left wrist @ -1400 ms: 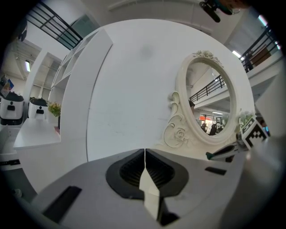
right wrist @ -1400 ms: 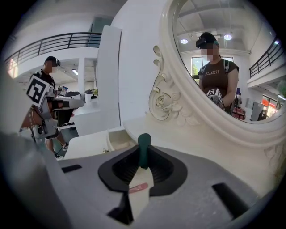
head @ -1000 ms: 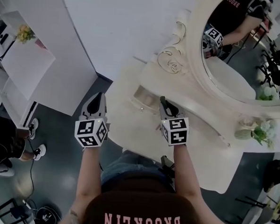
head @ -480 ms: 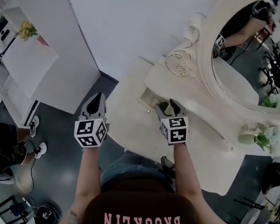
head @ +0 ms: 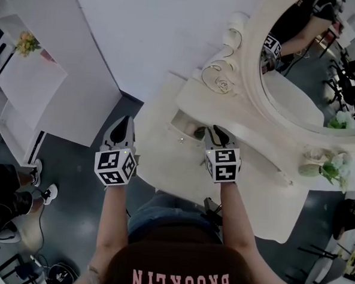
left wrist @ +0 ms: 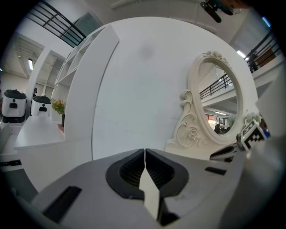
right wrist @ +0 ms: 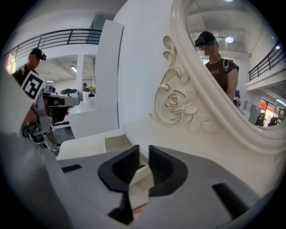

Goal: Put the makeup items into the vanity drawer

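Vanity drawer [head: 180, 124] sits by right gripper [head: 216, 133], its empty part-spread jaws just closing; left gripper [head: 123, 123] pressed together.

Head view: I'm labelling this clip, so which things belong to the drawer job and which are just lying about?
Job: open vanity drawer; small dark item in it; right gripper over it, jaws just been closing, nothing gripped.

Lying about: oval mirror; pale flowers beside it; yellow flowers on the side table; left gripper, jaws shut, off the vanity.
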